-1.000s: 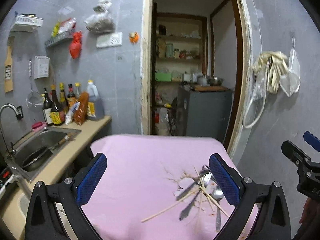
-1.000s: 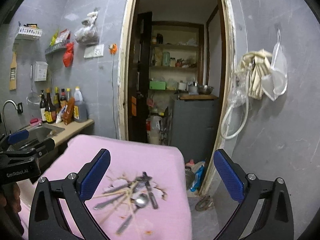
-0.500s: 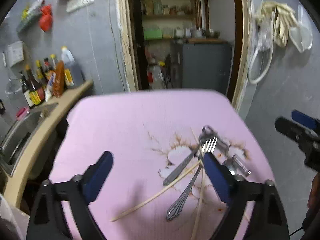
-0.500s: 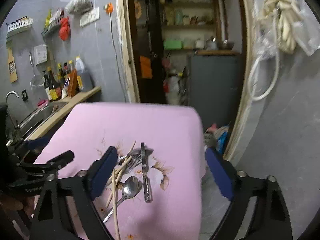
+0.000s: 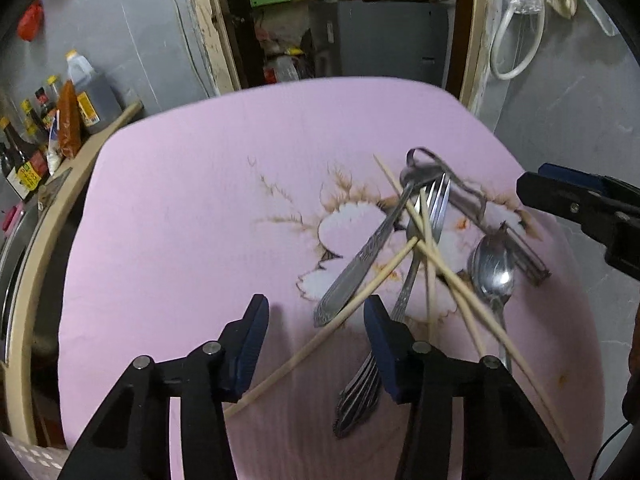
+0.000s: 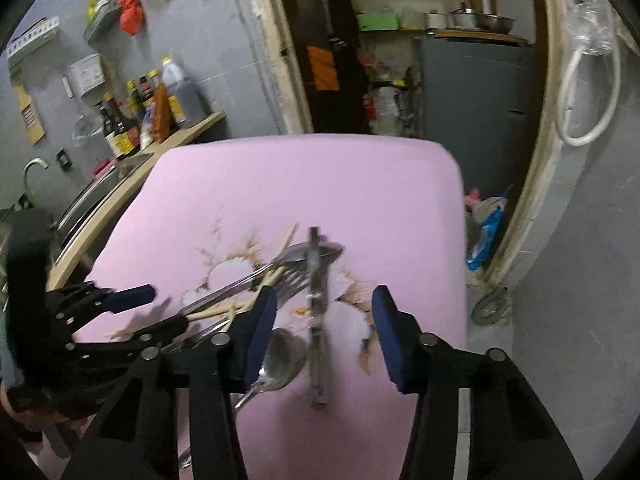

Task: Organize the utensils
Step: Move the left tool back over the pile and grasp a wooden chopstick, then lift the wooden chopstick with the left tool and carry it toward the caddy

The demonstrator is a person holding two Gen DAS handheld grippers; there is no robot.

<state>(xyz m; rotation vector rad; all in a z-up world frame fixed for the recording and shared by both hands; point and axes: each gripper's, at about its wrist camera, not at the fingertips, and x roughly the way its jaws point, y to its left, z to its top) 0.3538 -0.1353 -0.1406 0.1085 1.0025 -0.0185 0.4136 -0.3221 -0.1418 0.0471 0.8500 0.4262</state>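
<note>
Both grippers are coming down toward the pink table (image 5: 192,240), which was lower and farther in the view one second ago, and their jaws, then spread wide, are now narrower.

The left gripper (image 5: 316,332) is closing, with one chopstick (image 5: 320,340) running between its blue pads, but the pads are not pressing on it. The right gripper (image 6: 324,332) is closing too, above the peeler (image 6: 318,320), and it is holding nothing yet.

To do this step well, I think each gripper should be taking one piece only. The left one should be centering on the chopstick and gripping it away from the crossing point, so the fork (image 5: 432,216) is not dragged along. The right one should be lining its pads across the narrow peeler before they meet.

The utensils are lying in one tangled pile on the right part of the table: pale wooden chopsticks crossing over shiny metal pieces, a spoon (image 5: 492,268) with its bowl up, a patterned handle (image 5: 356,268), all over a brown flower print
</note>
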